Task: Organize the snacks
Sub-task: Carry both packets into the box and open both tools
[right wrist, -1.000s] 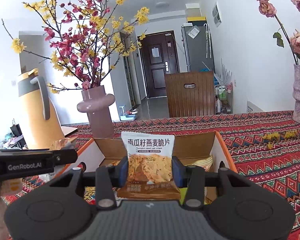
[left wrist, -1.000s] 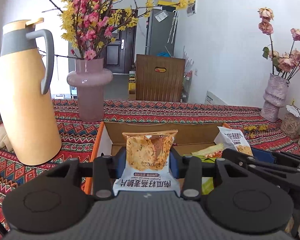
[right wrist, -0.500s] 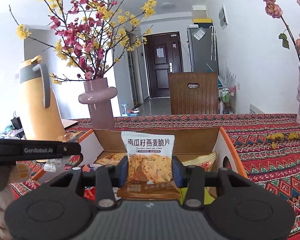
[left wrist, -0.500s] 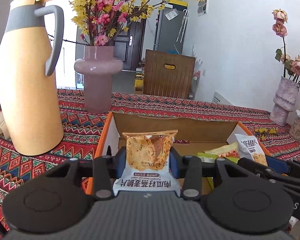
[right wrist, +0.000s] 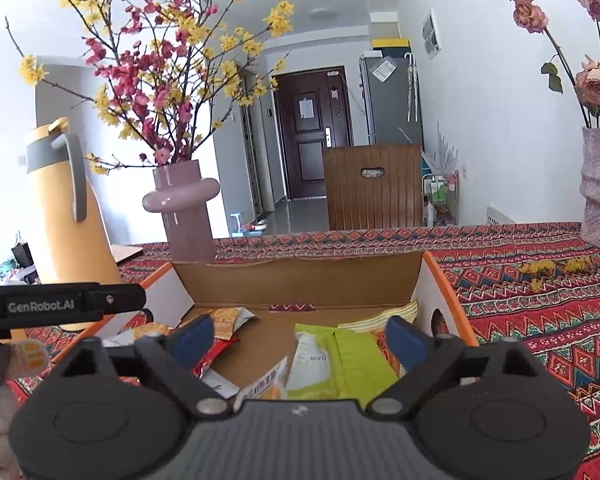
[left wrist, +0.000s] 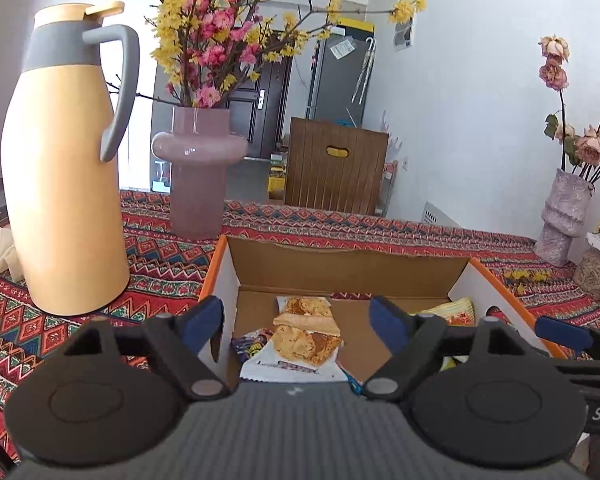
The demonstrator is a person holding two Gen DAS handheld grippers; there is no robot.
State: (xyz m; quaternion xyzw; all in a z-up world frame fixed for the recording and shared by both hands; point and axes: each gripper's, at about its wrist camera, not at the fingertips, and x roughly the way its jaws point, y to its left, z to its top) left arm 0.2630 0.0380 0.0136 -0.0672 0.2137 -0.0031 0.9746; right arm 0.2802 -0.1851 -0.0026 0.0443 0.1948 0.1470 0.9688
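An open cardboard box with orange edges [left wrist: 352,266] [right wrist: 300,280] sits on the patterned tablecloth. My left gripper [left wrist: 298,322] is open above the box's left part; an oat-crisp packet [left wrist: 300,346] lies on the box floor below it. My right gripper [right wrist: 298,334] is open above the right part of the box, over a green packet [right wrist: 340,360], with an oat-crisp packet [right wrist: 264,386] just below the jaws. A red and orange packet [right wrist: 224,334] lies to the left. The left gripper's side [right wrist: 60,304] shows in the right wrist view.
A tall yellow thermos jug [left wrist: 64,184] stands left of the box. A pink vase with flowering branches [left wrist: 198,172] stands behind the box's left corner. A textured vase with dried roses [left wrist: 562,212] and a small jar [left wrist: 594,274] stand at the far right.
Both grippers have opened and dropped their oat-crisp packets into the box. Both moved forward over the box.
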